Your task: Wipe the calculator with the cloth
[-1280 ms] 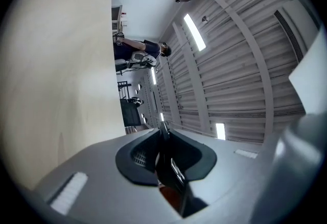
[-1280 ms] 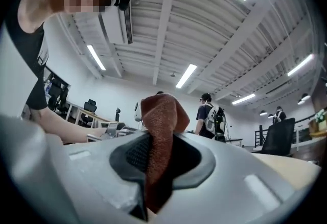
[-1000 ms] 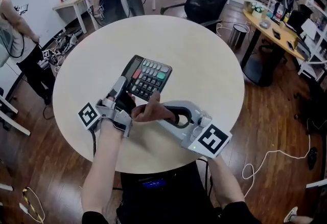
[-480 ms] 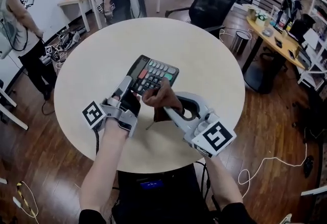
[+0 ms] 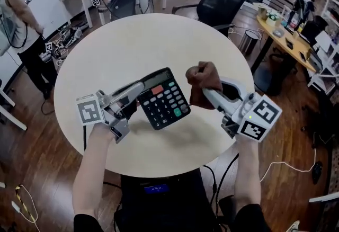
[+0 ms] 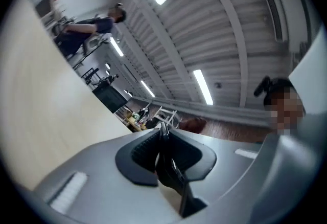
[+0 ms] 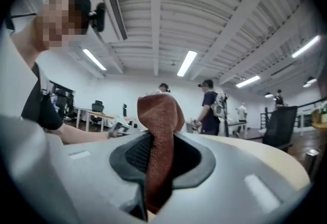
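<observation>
The left gripper (image 5: 139, 89) clamps the calculator (image 5: 164, 99) over the table (image 5: 132, 40); the right gripper (image 5: 205, 93) pinches the cloth (image 5: 203, 77). Cloth and calculator are apart.

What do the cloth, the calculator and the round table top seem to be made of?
The cloth looks like textile, reddish-brown and matte: a fine weave shows and it folds softly. The calculator is probably hard plastic: black rigid casing, moulded coloured keys. The table top may be laminate or painted wood: pale cream, smooth, matte, no clear grain visible.
</observation>
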